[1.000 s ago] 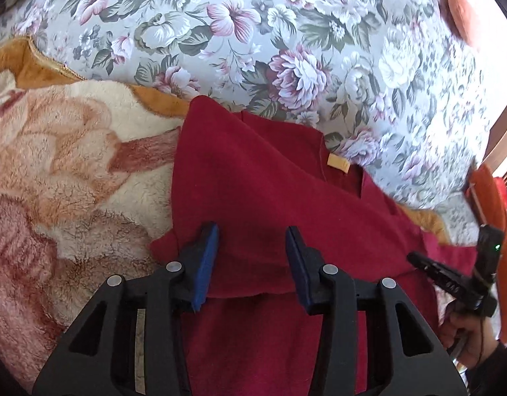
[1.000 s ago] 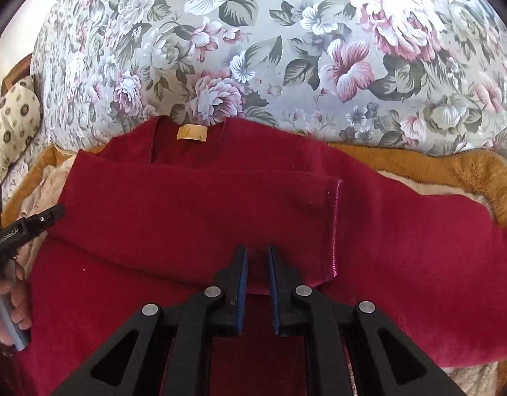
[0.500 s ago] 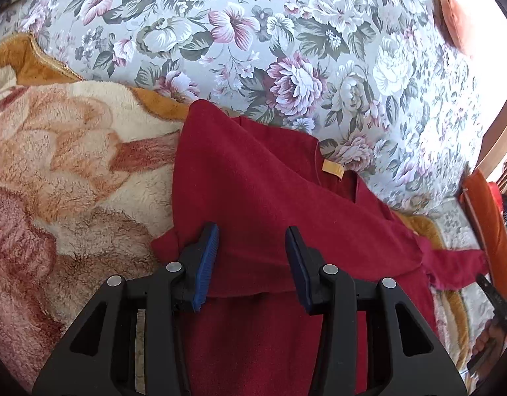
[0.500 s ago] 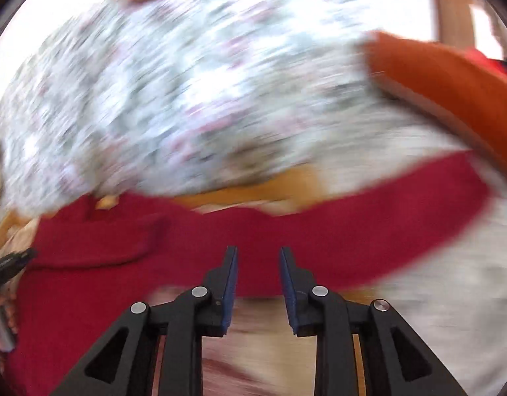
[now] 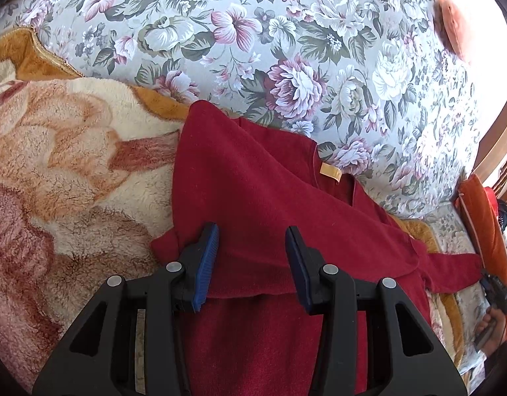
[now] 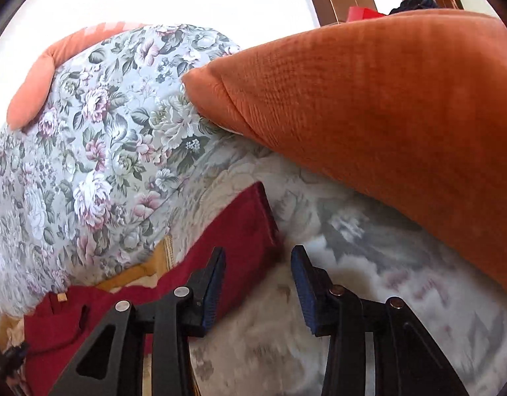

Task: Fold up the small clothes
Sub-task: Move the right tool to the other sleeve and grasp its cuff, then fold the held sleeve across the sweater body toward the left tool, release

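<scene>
Floral bedding and a fleece blanket carry the red sweater, left sleeve already folded across the chest. Left gripper hovers over that fold, jaws apart, empty. Right gripper also apart, at the outstretched right sleeve. Fabric looks soft, light, limp; pinch at the cuff. Orange cushion crowds close beside it.

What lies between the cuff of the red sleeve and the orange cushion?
In the right wrist view, only pale floral bedcover lies between the sleeve cuff and the orange cushion; nothing else.
</scene>
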